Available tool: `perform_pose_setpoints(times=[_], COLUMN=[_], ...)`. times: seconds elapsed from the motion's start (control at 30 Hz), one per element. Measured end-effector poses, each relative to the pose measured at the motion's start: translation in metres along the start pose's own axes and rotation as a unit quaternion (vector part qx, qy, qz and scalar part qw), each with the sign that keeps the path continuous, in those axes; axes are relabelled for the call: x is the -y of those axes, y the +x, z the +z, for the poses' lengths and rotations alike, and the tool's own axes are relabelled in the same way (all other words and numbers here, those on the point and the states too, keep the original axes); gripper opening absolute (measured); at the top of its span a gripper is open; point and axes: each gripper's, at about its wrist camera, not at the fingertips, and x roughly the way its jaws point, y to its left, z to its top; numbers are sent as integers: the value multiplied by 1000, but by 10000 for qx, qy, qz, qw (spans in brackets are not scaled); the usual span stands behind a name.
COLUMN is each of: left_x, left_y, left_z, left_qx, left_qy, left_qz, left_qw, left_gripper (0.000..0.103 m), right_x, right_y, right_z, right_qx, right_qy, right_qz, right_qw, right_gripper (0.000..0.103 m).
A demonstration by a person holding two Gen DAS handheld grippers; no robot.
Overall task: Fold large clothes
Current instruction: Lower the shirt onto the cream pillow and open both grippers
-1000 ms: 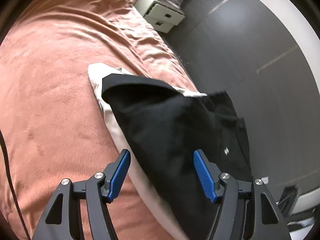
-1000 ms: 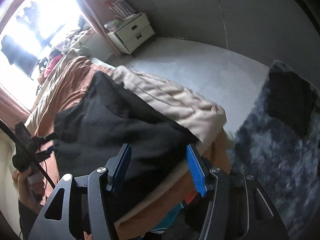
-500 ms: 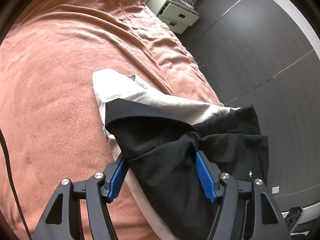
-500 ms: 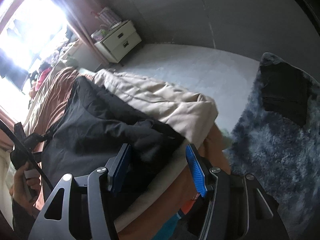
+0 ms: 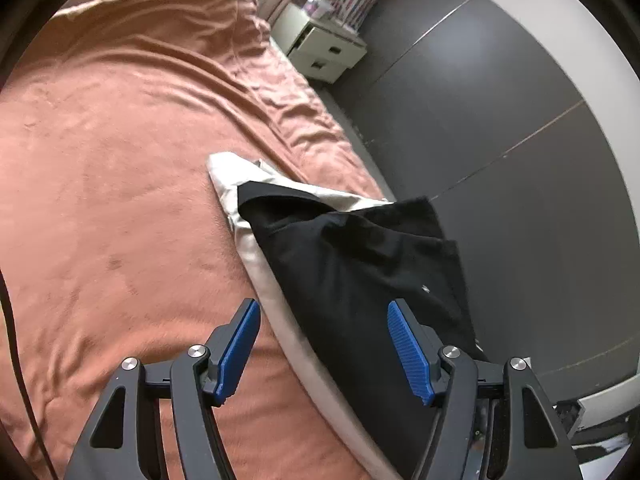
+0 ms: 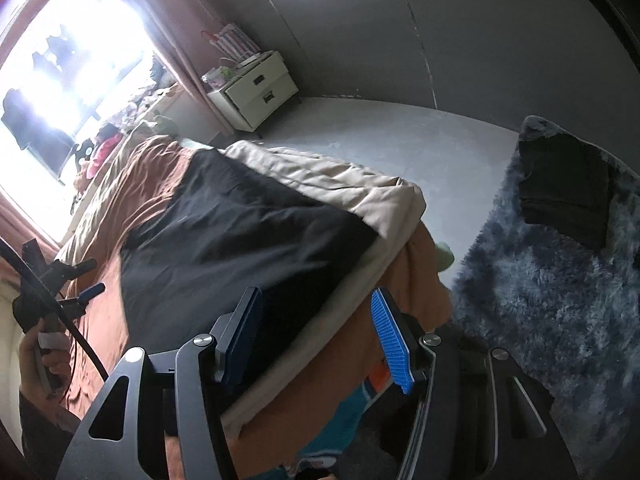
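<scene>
Both my left claw (image 5: 322, 346) and right claw (image 6: 316, 340) hang released above the black garment (image 5: 360, 264) on the bed (image 5: 120, 200); limp and light, it seems best pinched at its corners.

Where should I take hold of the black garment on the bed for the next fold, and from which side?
Probably the black garment is best pinched at its raised far corner, where the edge stands clear of the beige cloth beneath. Come in from the bare blanket side, so the fingers slip one above and one under that single edge without catching the beige layer.
</scene>
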Motion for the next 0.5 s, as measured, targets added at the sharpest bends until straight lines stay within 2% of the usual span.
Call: perform_pose_setpoints(times=[0.03,0.07,0.1,0.23,0.3,0.4,0.43,0.5], left_x=[2,4,6,13,18,26,27,32], left_y=[-10,-21,-31,-78,-102,-138,-150,-185], left_z=[-3,-8,-11,-31,-42,-60,-65,-80], left_qx=[48,104,155,455,607,788,853,1079], left_qy=[49,107,152,366,545,925,1038,1343], left_qz=[10,16,10,-268,-264,-305,-361,-525], left_qw=[10000,9999,9998,9979,9963,9921,9903,9836], left_gripper=[70,75,80,85,94,97,97,103], right_x=[-1,-2,-3,-11,-17,-29,-34,-43], right_y=[-8,-16,-21,-47,-59,-77,-83,-95], right_z=[-4,-7,-11,-29,-38,-51,-56,-67], right_qx=[27,60,92,198,241,360,410,537], right_qy=[-7,-12,-21,-123,-127,-239,-277,-353], right_qz=[20,53,75,79,36,-25,-40,-39], right_qw=[10000,10000,9999,9997,9996,9991,9988,9979], right_gripper=[61,71,76,79,84,87,90,103])
